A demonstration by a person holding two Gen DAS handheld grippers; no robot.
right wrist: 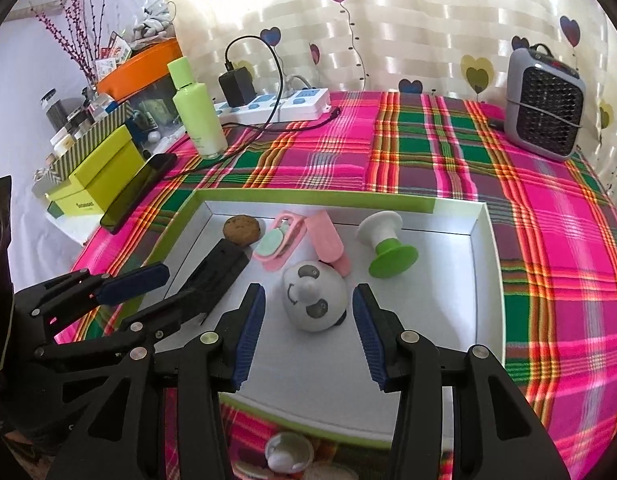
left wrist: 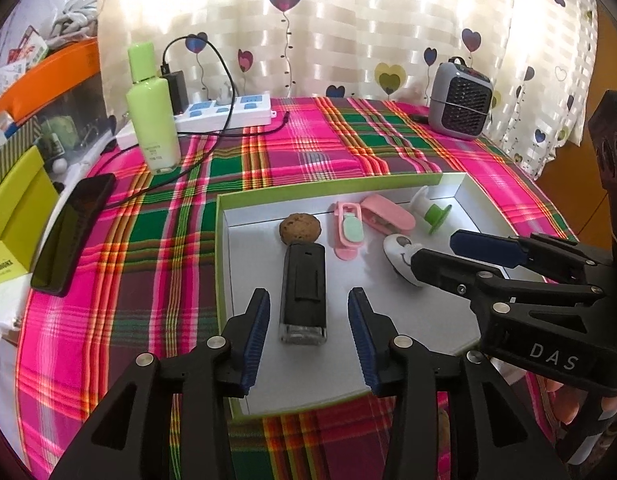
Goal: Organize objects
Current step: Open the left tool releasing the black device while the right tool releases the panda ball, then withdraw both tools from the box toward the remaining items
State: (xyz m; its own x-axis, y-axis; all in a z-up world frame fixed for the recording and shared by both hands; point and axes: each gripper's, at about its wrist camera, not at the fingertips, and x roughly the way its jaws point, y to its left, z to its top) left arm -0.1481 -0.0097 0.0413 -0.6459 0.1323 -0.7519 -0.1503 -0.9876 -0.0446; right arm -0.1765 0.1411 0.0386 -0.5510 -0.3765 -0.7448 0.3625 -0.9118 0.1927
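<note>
A white tray with a green rim [left wrist: 222, 264] [right wrist: 488, 280] lies on the plaid cloth. In it are a black stamp-like block [left wrist: 304, 288] [right wrist: 216, 276], a cookie [left wrist: 300, 229] [right wrist: 241, 229], two pink clips [left wrist: 348, 232] [right wrist: 284, 240], a white and green spool [left wrist: 430, 210] [right wrist: 384, 244] and a panda toy [left wrist: 400, 258] [right wrist: 314, 300]. My left gripper [left wrist: 308, 336] [right wrist: 156, 292] is open around the black block's near end. My right gripper [right wrist: 308, 336] [left wrist: 444, 250] is open around the panda toy.
A green bottle [left wrist: 152, 116] [right wrist: 196, 112], a power strip [left wrist: 228, 114] with a charger and cable, a phone [left wrist: 72, 232] [right wrist: 136, 192], a small grey heater [left wrist: 460, 100] [right wrist: 544, 104] and yellow-green boxes [right wrist: 96, 176] stand around the tray. A small round white object [right wrist: 288, 456] lies before the tray.
</note>
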